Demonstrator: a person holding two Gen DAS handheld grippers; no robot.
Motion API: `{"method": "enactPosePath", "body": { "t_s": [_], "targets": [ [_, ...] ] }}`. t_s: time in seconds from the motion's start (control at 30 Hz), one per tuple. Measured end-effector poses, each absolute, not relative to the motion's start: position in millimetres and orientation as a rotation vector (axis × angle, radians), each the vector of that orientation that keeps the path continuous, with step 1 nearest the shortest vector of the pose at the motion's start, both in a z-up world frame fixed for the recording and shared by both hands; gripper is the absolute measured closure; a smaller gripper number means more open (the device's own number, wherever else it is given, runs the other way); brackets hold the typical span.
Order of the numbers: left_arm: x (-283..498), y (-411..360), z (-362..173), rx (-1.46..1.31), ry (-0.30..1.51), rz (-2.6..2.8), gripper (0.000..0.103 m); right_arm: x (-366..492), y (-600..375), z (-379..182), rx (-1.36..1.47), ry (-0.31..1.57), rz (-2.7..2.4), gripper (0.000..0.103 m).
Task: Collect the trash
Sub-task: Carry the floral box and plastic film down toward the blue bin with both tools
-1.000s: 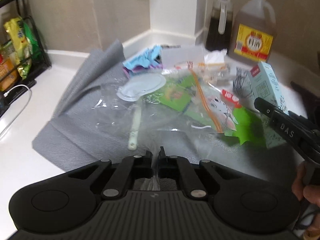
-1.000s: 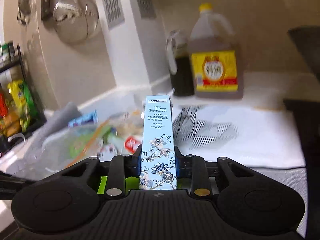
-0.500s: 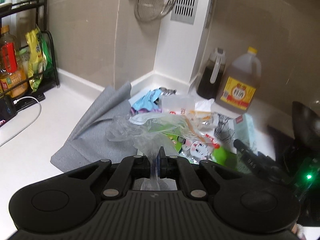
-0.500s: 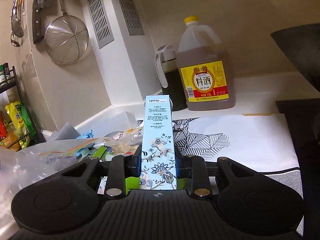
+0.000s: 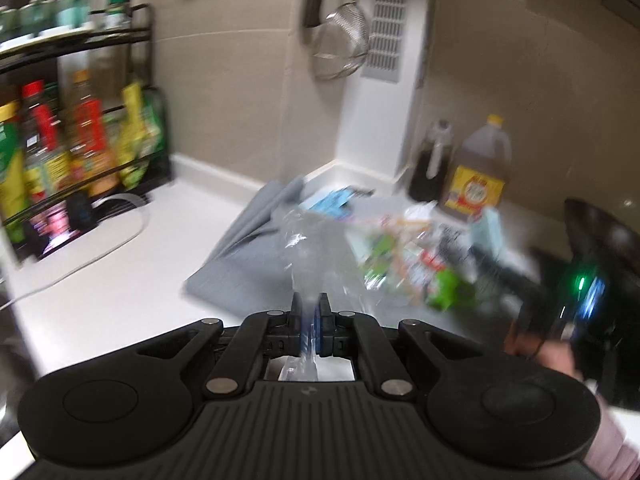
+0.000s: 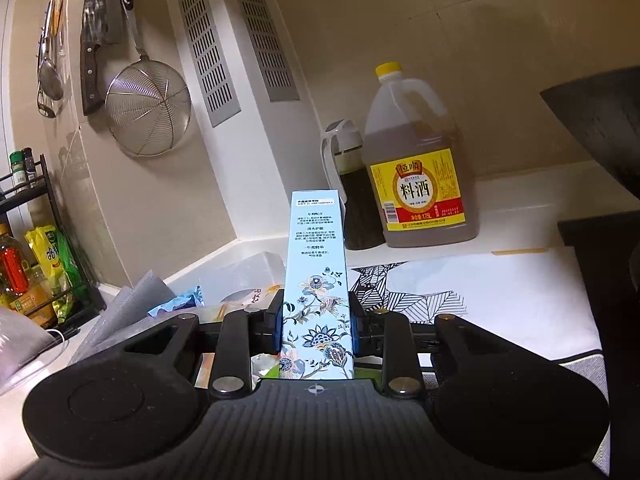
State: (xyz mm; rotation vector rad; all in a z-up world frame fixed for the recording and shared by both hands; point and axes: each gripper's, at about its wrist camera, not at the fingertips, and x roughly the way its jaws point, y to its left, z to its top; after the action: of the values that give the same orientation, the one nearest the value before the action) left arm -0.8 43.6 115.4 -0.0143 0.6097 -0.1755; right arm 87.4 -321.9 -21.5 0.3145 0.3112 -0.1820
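Observation:
My left gripper [image 5: 310, 304] is shut on a clear plastic bag [image 5: 308, 248], which hangs stretched up off the grey mat [image 5: 240, 264]. Beyond it lies a blurred pile of wrappers [image 5: 404, 264], green, white and orange. My right gripper [image 6: 316, 320] is shut on a tall light-blue box with a flower print [image 6: 316, 272], held upright between the pads. In the left wrist view that gripper [image 5: 496, 268] shows at right with the blue box [image 5: 486, 228] in it. The clear bag [image 6: 20, 344] appears at the left edge of the right wrist view.
A cooking-wine jug [image 6: 416, 176] and a dark sauce dispenser [image 6: 352, 196] stand in the back corner. A black rack of bottles and packets [image 5: 60, 152] fills the left. A wire strainer [image 6: 148, 108] and a knife [image 6: 90, 68] hang on the wall. A dark wok [image 5: 600, 248] sits right.
My left gripper has risen and pulled back, lifting the clear bag off the mat and the wrappers. The right gripper has tilted up a little with the blue box still in it.

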Motion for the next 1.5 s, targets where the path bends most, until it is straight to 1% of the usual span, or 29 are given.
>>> {"method": "enactPosePath", "body": {
  "t_s": [0.13,0.27,0.47,0.63,0.83,1.07,1.17,1.5],
  "targets": [
    [-34.5,77.6,103.3,-0.046,0.629,-0.096,0.099,85.6,-327.1,-24.3,0.359,0.312,-0.18,0.072],
    [-61.2,104.9,94.1,-0.091,0.63,-0.078,0.099,66.7,-318.8,-11.5,0.338,0.321,-0.211,0.072],
    [-90.3,126.9,76.1,-0.13,0.647,-0.083,0.099,-2.8,-282.6,27.3,0.28,0.291,-0.099,0.072],
    [-112.3,131.7,51.6,-0.117,0.678,-0.068,0.099,-68.7,-247.2,37.5,0.269,0.352,0.023,0.072],
    [-127.7,125.8,10.8,-0.082,0.768,-0.06,0.099,-119.7,-191.5,18.5,0.155,0.461,0.129,0.072],
    [-138.6,115.0,-30.0,-0.077,0.838,-0.091,0.099,-132.4,-140.2,-27.9,0.077,0.657,0.212,0.072],
    [-141.1,112.9,-39.1,-0.058,0.859,-0.091,0.099,-134.5,-127.3,-38.2,0.064,0.709,0.242,0.072],
    [-139.3,110.3,-45.9,-0.022,0.873,-0.08,0.099,-126.5,-117.8,-46.8,0.04,0.775,0.255,0.072]
  ]
}}
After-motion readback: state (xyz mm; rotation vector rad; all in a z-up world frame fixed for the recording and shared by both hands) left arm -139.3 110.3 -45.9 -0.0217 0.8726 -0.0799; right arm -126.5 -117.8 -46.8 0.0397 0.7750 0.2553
